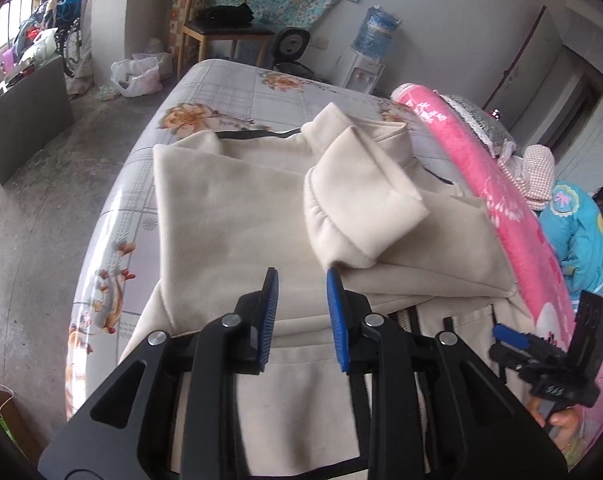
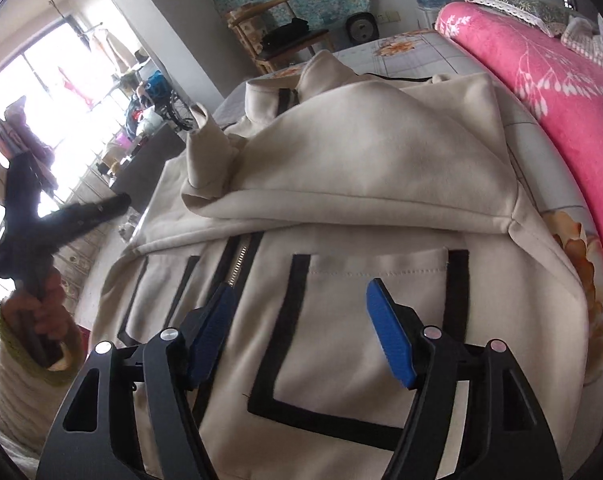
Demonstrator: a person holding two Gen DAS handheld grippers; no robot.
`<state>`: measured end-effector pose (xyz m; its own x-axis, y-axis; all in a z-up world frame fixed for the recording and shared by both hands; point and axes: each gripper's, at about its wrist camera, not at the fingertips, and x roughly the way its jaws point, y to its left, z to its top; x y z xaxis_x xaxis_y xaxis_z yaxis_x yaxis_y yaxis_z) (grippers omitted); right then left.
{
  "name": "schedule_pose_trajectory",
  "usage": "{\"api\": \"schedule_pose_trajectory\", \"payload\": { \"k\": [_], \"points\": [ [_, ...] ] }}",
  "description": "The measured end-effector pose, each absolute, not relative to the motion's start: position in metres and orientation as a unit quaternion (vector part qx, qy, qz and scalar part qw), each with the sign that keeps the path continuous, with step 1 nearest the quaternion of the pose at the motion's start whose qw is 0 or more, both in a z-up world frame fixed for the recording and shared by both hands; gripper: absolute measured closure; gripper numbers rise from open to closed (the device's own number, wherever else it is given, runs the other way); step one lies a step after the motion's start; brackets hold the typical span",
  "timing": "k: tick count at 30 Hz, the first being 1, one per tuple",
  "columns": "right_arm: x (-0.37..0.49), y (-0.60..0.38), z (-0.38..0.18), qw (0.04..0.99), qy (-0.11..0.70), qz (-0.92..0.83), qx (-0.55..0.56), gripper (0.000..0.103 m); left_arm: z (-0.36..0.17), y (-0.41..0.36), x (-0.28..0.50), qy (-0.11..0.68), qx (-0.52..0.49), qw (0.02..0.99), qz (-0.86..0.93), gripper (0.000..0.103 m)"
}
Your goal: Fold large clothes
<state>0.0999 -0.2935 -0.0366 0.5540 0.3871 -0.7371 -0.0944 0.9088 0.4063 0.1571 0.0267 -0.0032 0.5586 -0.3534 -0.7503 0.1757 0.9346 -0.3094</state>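
You get soft daylight from the window (image 2: pixel 41 92), which blows out white; the left gripper (image 2: pixel 33 216) blurs against it, and fisheye edges bend darkly.

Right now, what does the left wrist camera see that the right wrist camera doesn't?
Only the left wrist view shows the folded cuffed sleeve lying on top, the water dispenser, the plastic bags on the floor and a person in a blue top.

Only the right wrist view shows the black-trimmed pocket, the zipper and the bright window.

Both show the cream jacket on the floral bed sheet, the pink blanket, the wooden chair, and both grippers: left, right, neither gripping anything.
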Motion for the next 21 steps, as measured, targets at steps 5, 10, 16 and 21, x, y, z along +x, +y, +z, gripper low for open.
{"api": "schedule_pose_trajectory", "payload": {
  "k": [5,10,16,21],
  "points": [
    [0.098,-0.290,-0.053,0.871,0.462,0.109,0.125,0.040,0.006,-0.014,0.181,0.452,-0.087,0.872,-0.167,0.052],
    [0.095,-0.291,-0.057,0.876,0.456,0.111,0.116,0.040,0.014,-0.081,0.205,0.437,-0.007,0.883,-0.170,0.031],
    [0.093,-0.296,-0.057,0.875,0.454,0.118,0.123,0.040,-0.011,-0.098,0.232,0.449,0.052,0.885,-0.113,0.066],
    [0.092,-0.303,-0.057,0.873,0.452,0.123,0.136,0.040,-0.006,-0.035,0.220,0.454,-0.024,0.885,-0.102,0.094]
  ]
}}
